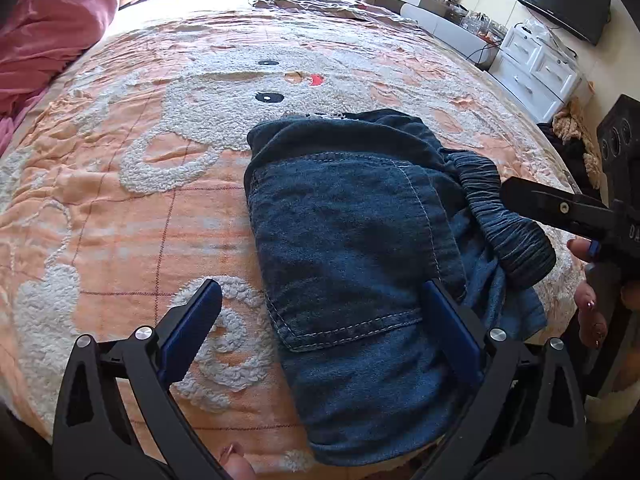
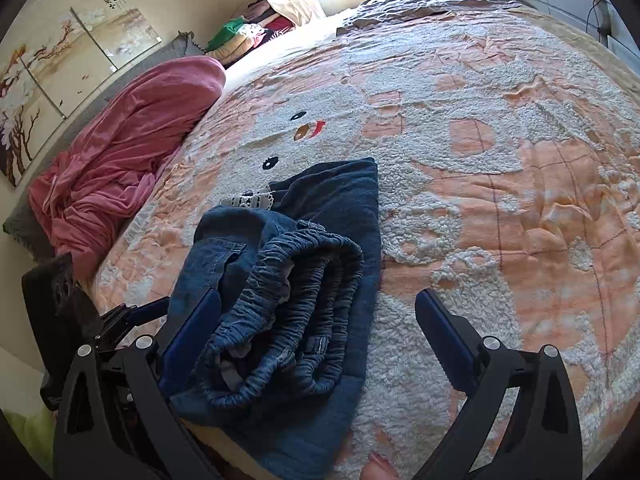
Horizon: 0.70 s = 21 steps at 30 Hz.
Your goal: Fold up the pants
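Note:
Dark blue denim pants [image 1: 352,240] lie folded into a compact bundle on the bed, with a stitched back pocket on top and the gathered elastic waistband [image 1: 504,216] at the right. My left gripper [image 1: 324,316] stands open just above the bundle's near end, nothing pinched between its blue pads. In the right wrist view the same pants [image 2: 304,264] show their waistband [image 2: 288,304] stacked in layers toward the camera. My right gripper [image 2: 316,320] is open around the waistband end, its left pad beside the denim. The right gripper's finger [image 1: 552,204] also shows in the left wrist view.
The bed carries a peach and white fleecy blanket [image 1: 160,160] with a cartoon face. A pink quilt [image 2: 120,152] is heaped at the bed's left side. A white drawer unit [image 1: 540,68] and a dark screen [image 1: 560,0] stand beyond the right edge. A person's fingers [image 1: 588,308] hold the right tool.

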Available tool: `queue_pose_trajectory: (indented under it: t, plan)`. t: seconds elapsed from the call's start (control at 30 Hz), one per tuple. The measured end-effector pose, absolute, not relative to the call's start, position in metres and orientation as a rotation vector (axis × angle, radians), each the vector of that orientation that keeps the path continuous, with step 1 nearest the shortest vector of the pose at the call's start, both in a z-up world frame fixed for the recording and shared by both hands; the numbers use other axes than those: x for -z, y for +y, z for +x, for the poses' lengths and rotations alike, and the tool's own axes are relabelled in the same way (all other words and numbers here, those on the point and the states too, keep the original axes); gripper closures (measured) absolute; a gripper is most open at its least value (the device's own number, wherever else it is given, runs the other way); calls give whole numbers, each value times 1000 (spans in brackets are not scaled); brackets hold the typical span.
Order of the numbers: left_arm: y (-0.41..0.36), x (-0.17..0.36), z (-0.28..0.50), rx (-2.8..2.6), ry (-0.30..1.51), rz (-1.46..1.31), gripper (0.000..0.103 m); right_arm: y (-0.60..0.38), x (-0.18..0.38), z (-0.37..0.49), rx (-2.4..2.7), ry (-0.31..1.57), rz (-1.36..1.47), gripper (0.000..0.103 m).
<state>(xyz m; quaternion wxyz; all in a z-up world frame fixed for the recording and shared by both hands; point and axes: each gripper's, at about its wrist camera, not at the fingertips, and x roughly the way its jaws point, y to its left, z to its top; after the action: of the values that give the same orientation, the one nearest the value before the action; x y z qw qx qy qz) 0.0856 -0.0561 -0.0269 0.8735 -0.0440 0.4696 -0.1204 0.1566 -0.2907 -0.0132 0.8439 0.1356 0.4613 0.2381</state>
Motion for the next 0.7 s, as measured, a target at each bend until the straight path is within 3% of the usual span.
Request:
queue_pose_trajectory:
  t: [0.23, 0.37, 0.5, 0.57, 0.7]
  plan:
    - [-59, 28, 88, 257, 975, -92, 10, -281, 37, 174, -534, 1037, 329, 7]
    - [-59, 31, 91, 265, 980, -121, 10, -276, 39, 182, -556, 1038, 317, 27]
    - [-58, 32, 92, 275, 984, -150, 13, -274, 45, 187, -581, 1043, 330, 31]
    - [-59, 32, 93, 287, 987, -164, 18, -275, 45, 186, -586, 1033, 341, 43]
    - [-62, 31, 95, 315, 992, -185, 33, -275, 40, 177, -591, 992, 330, 54]
